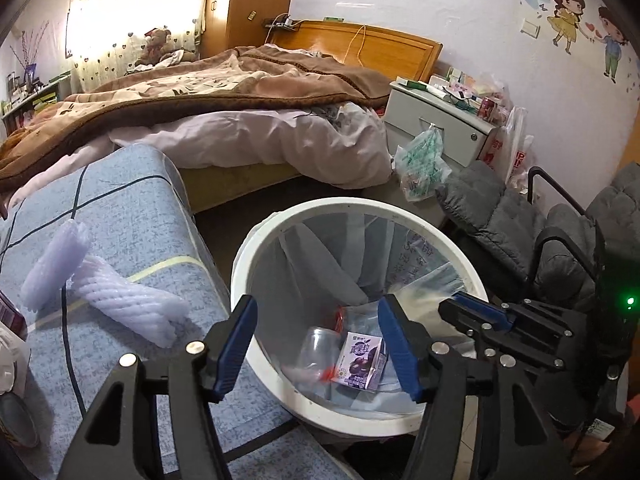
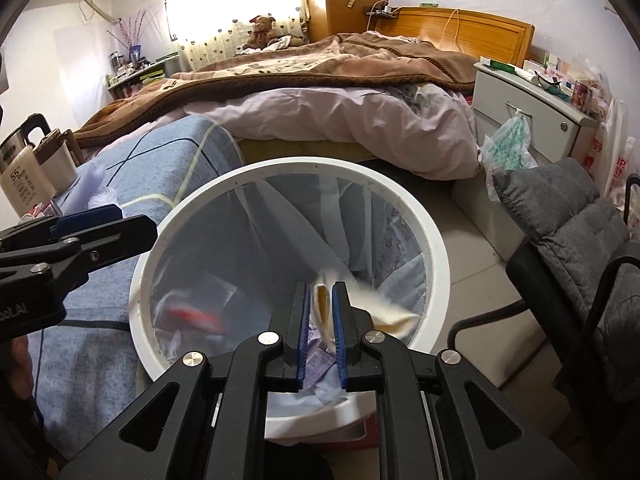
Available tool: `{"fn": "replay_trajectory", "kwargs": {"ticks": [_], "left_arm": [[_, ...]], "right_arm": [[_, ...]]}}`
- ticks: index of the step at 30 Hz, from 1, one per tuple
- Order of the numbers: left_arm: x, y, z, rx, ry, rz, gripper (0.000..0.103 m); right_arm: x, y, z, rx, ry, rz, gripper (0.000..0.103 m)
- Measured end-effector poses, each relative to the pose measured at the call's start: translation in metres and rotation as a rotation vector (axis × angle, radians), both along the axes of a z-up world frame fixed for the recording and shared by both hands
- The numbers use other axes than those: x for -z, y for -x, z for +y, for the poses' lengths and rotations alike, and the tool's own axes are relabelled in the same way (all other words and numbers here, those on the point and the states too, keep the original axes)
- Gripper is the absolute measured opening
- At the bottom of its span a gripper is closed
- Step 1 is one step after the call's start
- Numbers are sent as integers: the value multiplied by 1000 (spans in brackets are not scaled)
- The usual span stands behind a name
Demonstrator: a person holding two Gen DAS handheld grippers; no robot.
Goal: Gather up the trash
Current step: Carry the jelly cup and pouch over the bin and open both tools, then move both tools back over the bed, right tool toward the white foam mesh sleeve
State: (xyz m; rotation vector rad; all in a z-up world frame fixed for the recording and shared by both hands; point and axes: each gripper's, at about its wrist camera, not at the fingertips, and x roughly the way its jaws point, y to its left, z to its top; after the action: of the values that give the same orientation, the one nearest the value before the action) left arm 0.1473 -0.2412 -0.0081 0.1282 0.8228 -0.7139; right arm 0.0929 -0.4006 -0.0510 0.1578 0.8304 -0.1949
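A white trash bin (image 1: 256, 248) with a clear liner stands beside a blue-covered table (image 1: 132, 208). Inside lie a purple drink carton (image 1: 362, 360), a clear plastic cup (image 1: 320, 346) and red scraps. My left gripper (image 1: 318, 346) is open and empty above the bin's near rim. My right gripper (image 2: 322, 320) is over the bin (image 2: 280, 168), its jaws nearly closed on a blurred cream-yellow wrapper (image 2: 376, 308); it also shows in the left wrist view (image 1: 472, 312). Two white foam fruit nets (image 1: 120, 300) lie on the table.
An unmade bed (image 1: 240, 112) lies behind the bin. A grey nightstand (image 1: 436, 120) with hanging plastic bags is at the right. A grey padded chair (image 1: 520, 232) stands right of the bin. Flasks (image 2: 28, 172) stand on the table's left.
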Motion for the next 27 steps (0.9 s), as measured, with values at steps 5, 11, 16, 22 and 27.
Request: {"fn": "replay_trajectory", "kwargs": {"ticks": [5, 11, 16, 22, 27], "left_arm": [[-2, 0, 4, -10, 3, -3, 72], [-6, 1, 12, -26, 14, -5, 74], [-10, 3, 22, -41, 20, -25, 75], [-18, 8, 42, -69, 34, -43, 75], [-23, 11, 62, -93, 49, -52, 75]], "right_arm": [[-2, 3, 3, 6, -1, -10, 31], [-6, 4, 5, 16, -3, -17, 32], [-14, 7, 12, 11, -5, -44, 33], [-23, 10, 27, -9, -3, -69, 33], [-30, 9, 39, -30, -3, -90, 33]]}}
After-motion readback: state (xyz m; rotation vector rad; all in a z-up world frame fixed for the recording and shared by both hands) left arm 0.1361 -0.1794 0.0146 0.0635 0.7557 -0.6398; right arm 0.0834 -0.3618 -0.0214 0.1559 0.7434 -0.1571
